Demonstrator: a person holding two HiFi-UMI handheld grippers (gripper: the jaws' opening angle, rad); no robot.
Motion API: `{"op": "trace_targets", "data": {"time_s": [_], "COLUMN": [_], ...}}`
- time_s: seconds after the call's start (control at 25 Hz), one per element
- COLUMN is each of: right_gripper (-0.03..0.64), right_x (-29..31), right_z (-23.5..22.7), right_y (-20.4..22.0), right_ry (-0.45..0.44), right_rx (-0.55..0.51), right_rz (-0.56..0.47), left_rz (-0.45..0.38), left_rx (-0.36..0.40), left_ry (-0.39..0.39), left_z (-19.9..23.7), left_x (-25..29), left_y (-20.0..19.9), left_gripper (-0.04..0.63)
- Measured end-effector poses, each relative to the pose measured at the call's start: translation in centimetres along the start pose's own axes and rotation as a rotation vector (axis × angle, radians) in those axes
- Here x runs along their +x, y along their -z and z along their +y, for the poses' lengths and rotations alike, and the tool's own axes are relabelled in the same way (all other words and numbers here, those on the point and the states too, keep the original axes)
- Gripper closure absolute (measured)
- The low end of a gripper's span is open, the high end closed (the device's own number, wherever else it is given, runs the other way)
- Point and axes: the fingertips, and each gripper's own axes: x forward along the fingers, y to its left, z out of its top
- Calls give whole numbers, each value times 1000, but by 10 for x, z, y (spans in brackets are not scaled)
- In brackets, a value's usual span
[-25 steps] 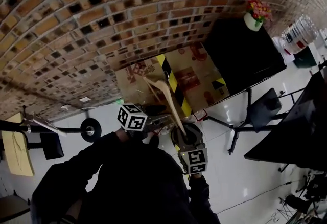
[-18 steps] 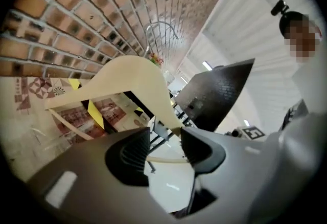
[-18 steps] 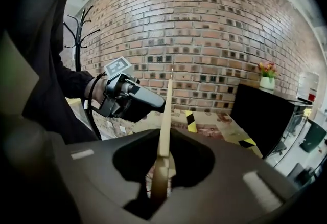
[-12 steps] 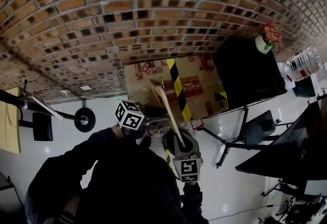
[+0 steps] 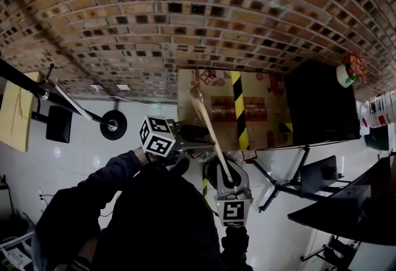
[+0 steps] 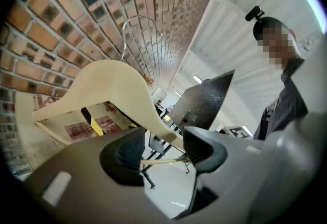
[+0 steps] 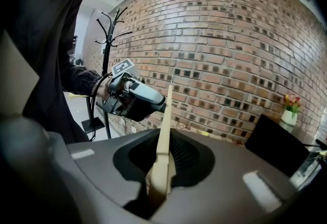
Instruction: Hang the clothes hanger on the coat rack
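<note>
A pale wooden clothes hanger (image 5: pixel 209 130) with a metal hook (image 6: pixel 139 26) is held up in front of the brick wall. My right gripper (image 5: pixel 228 182) is shut on one end of it, and the wood stands pinched between the pads (image 7: pixel 164 166). My left gripper (image 5: pixel 197 138) is at the hanger's middle with its jaws opening. The thin lower bar (image 6: pixel 162 161) lies across the gap between its pads, and the shoulder (image 6: pixel 112 85) rises just beyond them. The black coat rack (image 5: pixel 43 91) leans in at the left, its round base (image 5: pixel 113 124) on the floor and its branched top (image 7: pixel 108 23) behind the left gripper (image 7: pixel 134 96).
A cardboard box with black-and-yellow tape (image 5: pixel 232 106) leans on the brick wall (image 5: pixel 185 10). To the right are a black table (image 5: pixel 322 109), a flower pot (image 5: pixel 348 72) and a black chair (image 5: pixel 317 171). A yellow board (image 5: pixel 15 112) hangs at far left. The person's dark sleeves fill the bottom.
Both grippers have lifted the hanger a little. The view has swung left, so the coat rack's pole and base show more fully and the table sits further right.
</note>
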Motion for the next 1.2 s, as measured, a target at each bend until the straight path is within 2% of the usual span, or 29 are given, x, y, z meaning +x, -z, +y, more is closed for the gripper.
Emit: {"op": "trace_targets", "data": {"time_s": [0.24,0.32,0.44,0.68,0.84,1.04,1.2], "right_gripper": [557,557,557,557,557,557,557], "right_x": [7,8,6,-16,-29,-25,-11], "right_z": [36,55,96,175,231,301,355], "right_y": [-41,-56,-72,-109,-127,-148,-161], "right_ry": [-103,-136,-150,-219,-293,-433,-562], "right_rx": [-126,-212,-293,-288,-335,-358,-363], "right_rz": [-52,-62,-78,-153,-175,-236,-249], "left_rz": [-93,-131,-132,-254,-313,-392,-458], "left_rx": [52,61,130,138,159,148,134], "left_ry": [-112,-150,-223,-282,-350,-478,-610], "left_z": [-18,-26,-44,-97,-133,-157,-171], "left_x": [-54,-78,-116,-188,-242,-315,-379], "left_y": [-5,-3,9,29,46,71,87], "left_gripper": [377,377,377,377,378,379,379]}}
